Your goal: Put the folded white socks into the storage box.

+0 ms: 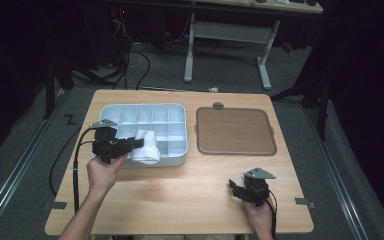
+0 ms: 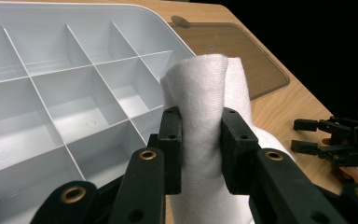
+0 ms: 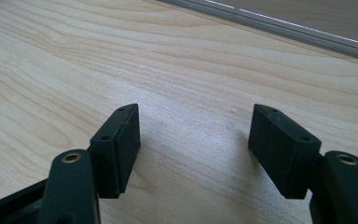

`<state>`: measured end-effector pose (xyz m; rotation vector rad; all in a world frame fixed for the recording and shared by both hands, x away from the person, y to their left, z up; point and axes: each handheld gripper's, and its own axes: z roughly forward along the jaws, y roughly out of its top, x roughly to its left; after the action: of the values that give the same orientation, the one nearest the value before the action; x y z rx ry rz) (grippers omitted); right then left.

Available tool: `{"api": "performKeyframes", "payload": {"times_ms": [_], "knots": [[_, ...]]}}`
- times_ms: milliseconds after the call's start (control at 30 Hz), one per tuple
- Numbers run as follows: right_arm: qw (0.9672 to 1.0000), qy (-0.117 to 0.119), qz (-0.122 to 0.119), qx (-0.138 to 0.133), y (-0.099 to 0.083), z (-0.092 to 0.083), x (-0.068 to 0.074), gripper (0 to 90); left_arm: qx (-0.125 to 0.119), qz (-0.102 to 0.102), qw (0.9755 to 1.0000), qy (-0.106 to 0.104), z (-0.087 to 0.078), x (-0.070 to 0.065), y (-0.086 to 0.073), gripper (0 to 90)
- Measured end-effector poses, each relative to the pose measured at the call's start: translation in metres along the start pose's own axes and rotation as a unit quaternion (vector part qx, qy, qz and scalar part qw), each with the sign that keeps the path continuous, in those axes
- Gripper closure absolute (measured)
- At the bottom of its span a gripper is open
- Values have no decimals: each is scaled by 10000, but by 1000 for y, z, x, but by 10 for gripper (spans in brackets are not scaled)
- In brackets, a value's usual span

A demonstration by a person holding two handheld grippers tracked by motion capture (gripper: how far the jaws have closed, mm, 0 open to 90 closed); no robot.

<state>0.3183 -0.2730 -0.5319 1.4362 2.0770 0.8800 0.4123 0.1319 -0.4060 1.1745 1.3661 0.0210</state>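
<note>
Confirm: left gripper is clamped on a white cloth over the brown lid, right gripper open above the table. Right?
Not quite. The left gripper is clamped on the white cloth over the white divided tray, not the brown lid, as the high view shows. The right gripper is open above the table.

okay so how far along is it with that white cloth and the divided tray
Done: the left tongs have the rolled white cloth pinched and over the near right part of the white divided tray.
In hand: the cloth hangs above the compartments, not yet let go.
Left: lowering it into a compartment and releasing. The tray's compartments that I can see hold nothing. The right tongs are open over bare table; the brown tray is unused.
</note>
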Motion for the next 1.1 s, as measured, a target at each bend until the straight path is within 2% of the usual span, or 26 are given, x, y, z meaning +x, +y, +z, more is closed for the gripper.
{"api": "performKeyframes", "payload": {"times_ms": [200,300,567,800,1100], "knots": [[10000,0,-3,-1,0,0,0,342,2,0,10000,29,4,2,5,729],[10000,0,-10,-2,0,0,0,343,-33,-97,9999,19,6,5,8,729],[10000,-7,-7,-4,0,0,0,342,-76,-187,9998,53,8,14,15,729],[10000,-11,-9,-2,0,0,0,343,-189,-257,9993,191,10,21,20,729],[10000,-11,-18,-5,0,0,0,343,-186,-444,9987,157,17,28,22,729]]}}
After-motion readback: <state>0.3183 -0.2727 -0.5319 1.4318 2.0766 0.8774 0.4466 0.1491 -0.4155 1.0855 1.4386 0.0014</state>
